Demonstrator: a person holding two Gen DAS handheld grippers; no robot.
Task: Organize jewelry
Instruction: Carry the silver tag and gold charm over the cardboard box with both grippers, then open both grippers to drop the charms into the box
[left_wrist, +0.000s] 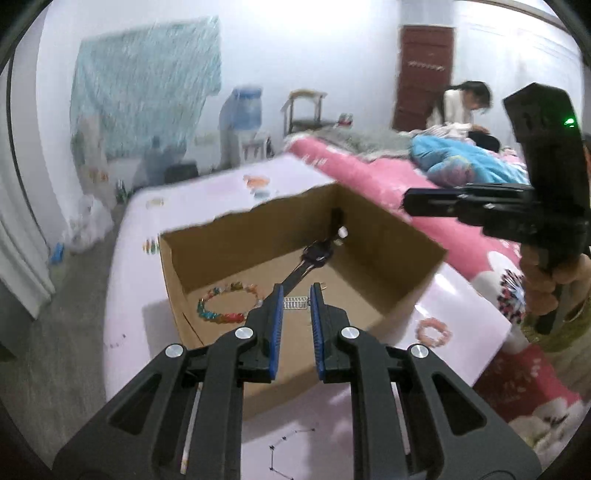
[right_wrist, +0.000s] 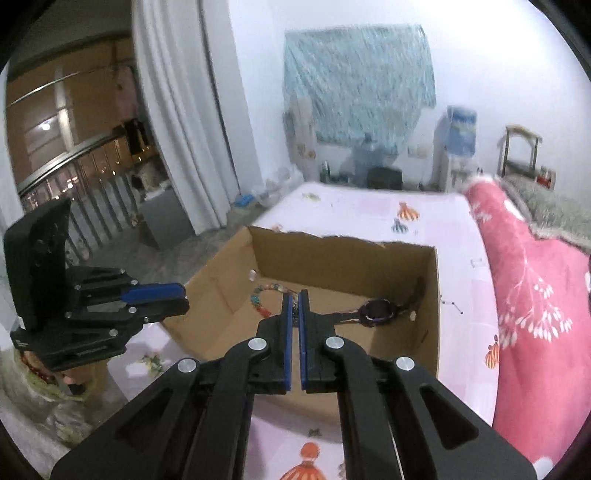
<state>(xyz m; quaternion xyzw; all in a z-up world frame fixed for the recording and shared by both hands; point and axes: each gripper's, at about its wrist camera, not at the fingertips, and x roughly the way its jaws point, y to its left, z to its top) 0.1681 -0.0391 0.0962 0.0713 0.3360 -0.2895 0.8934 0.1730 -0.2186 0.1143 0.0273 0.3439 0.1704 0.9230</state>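
Note:
An open cardboard box (left_wrist: 391, 236) stands on the pink sheet. Inside lie a colourful bead bracelet (left_wrist: 227, 304), a dark wristwatch (left_wrist: 314, 256) and a small silver link piece (left_wrist: 295, 303). My left gripper (left_wrist: 296, 295) is open and empty, hovering over the box's near side. My right gripper (right_wrist: 294, 300) hangs over the box (right_wrist: 332, 247) with jaws nearly closed on a small dark chain piece (right_wrist: 294, 314). The watch (right_wrist: 376, 309) and bead bracelet (right_wrist: 264, 297) show below it. A pink bead bracelet (left_wrist: 434, 330) lies outside the box. A thin dark necklace (left_wrist: 284, 448) lies in front.
A pink floral blanket (right_wrist: 535, 314) covers the bed's right side. A person (left_wrist: 461, 107) sits at the far end. The left gripper also appears in the right wrist view (right_wrist: 159, 295). White curtains (right_wrist: 177, 110) hang at left.

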